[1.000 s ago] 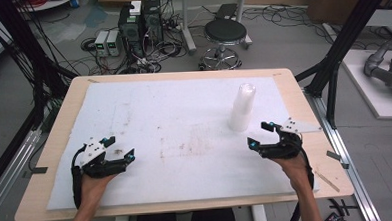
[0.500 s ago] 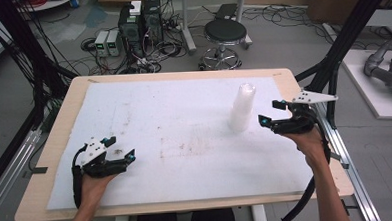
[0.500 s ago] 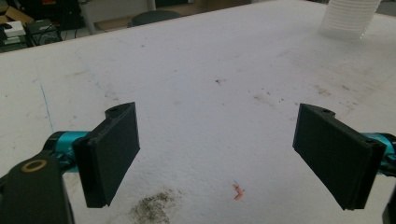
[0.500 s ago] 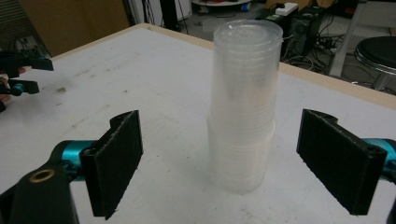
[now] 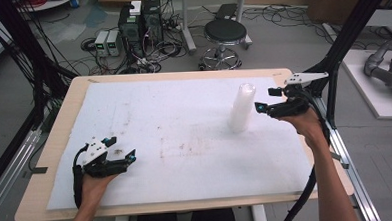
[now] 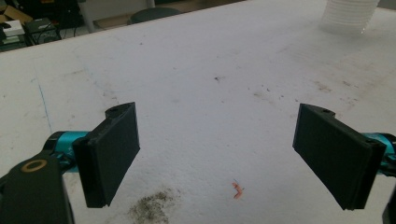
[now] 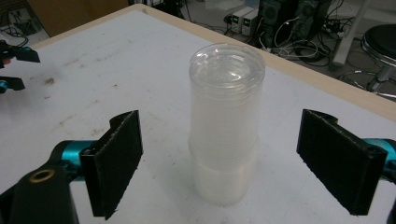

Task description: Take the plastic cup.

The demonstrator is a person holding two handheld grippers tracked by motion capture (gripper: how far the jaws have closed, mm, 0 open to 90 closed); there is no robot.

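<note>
Now R claw (image 5: 266, 101) raised, level, jaws apart beside cup stack (image 5: 242, 107); L claw (image 5: 121, 148) low, jaws apart.

On the white-covered table (image 5: 184, 106) a stack of clear cups (image 5: 242, 108) stood upright, the right gripper (image 5: 266, 101) held just beside its top, the left gripper (image 5: 121, 148) well apart near the front edge.

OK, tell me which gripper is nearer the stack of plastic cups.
Right. The right gripper hovers just beside the stack of plastic cups, fingers open toward it. The left gripper sits far across the table, near the person's edge.
</note>
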